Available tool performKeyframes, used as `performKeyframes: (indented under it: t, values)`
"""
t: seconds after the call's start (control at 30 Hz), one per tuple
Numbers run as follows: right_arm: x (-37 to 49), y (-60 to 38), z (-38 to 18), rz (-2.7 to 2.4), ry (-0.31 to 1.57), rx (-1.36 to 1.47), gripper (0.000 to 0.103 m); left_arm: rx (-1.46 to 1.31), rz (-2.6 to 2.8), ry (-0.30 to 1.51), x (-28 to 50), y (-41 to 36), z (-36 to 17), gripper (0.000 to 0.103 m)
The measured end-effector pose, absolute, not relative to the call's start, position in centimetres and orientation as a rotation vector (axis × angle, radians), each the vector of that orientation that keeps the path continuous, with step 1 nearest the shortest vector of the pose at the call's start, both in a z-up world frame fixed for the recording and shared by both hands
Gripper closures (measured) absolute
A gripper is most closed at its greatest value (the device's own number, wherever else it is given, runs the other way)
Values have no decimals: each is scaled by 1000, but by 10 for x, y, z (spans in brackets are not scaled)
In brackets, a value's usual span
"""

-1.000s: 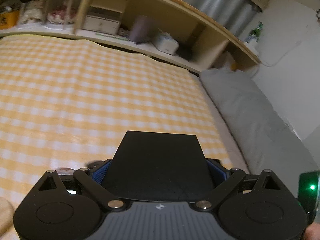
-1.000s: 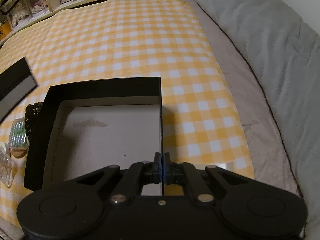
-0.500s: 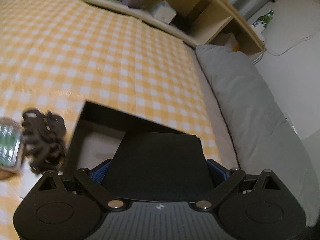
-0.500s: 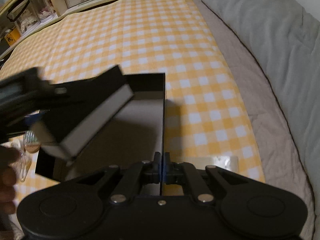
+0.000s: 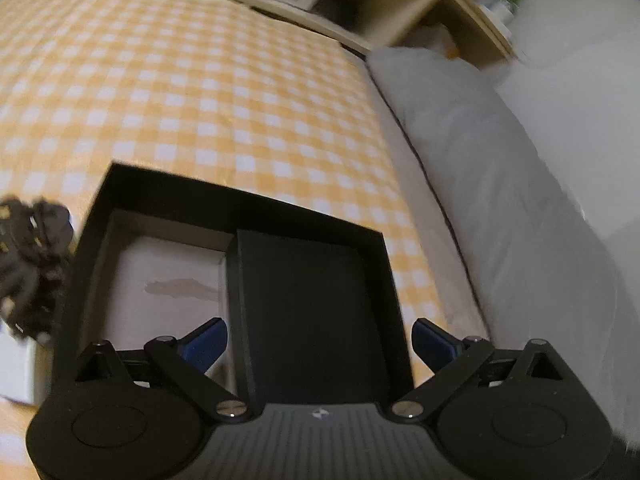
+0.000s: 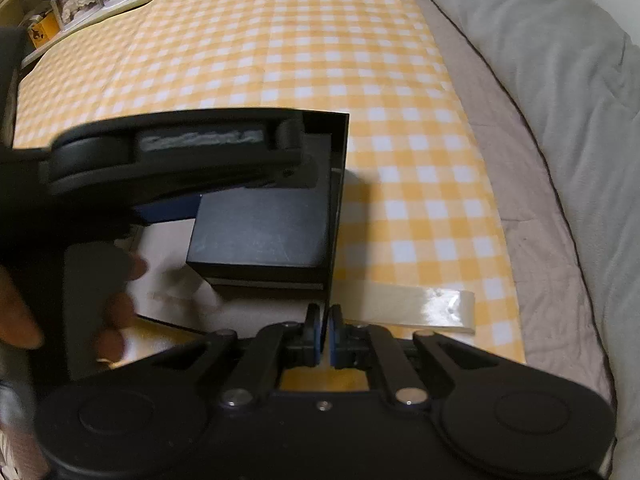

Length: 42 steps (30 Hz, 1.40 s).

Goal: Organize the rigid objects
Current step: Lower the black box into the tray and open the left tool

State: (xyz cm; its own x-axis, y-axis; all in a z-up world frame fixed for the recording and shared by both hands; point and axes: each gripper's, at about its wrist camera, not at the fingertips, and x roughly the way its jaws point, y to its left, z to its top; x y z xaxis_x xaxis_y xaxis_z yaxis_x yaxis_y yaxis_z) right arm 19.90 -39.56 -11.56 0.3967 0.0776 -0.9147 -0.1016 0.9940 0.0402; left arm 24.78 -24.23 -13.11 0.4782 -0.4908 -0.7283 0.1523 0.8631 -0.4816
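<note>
Against the right wall of the open tray [image 5: 100, 208] on the bed, the small black box [image 5: 308, 308] lies flat, your left gripper [image 5: 320, 340] spread wide around it, gripping nothing. Your right gripper [image 6: 324, 336] pinches the tray's right wall. Next, I'd say, lift the left clear and fetch the dark hair clip [image 5: 32, 264] beside the tray's left edge.

Cloth [image 6: 304, 52]: was yellow-and-white checked.
Tray [image 5: 168, 192]: had black walls and a pale off-white floor with a faint brownish smear.
Small box [image 6: 260, 232]: was matte black, with a thin pale band along its lower edge.
Left gripper [image 5: 320, 340]: was black, with blue pads [image 5: 204, 342].
Right gripper [image 6: 324, 336]: was black, with blue pads [image 6: 316, 334].
Pillow [image 6: 560, 60]: was plain grey.
Sheet [image 6: 532, 248]: was beige-grey.
Hair clip [image 5: 32, 264]: was black.
</note>
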Motion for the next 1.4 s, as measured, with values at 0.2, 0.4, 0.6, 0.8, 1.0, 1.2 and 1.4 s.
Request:
performKeyframes:
  t: [0.2,0.4,0.6,0.8,1.0,1.2,1.4]
  values:
    - [198,-397,-115,117,1156,-16,99,-266,-515,1079,242,-227,-125,20]
    - [197,-395,-115,119,1161,-37,98,-75,-598,1103,224,-229,-132,37]
    - [196,-389,-116,128,1156,-94,98,-15,-585,1092,228,-233,-149,50]
    - [196,-384,-116,135,1148,-142,98,54,-608,1013,228,-237,-150,51]
    - [196,-384,-116,137,1147,-148,98,127,-694,928,225,-250,-145,52]
    - [196,-384,-116,136,1147,-148,98,80,-705,930,229,-243,-144,50]
    - [198,-384,-117,128,1157,-126,98,31,-705,911,215,-235,-126,30]
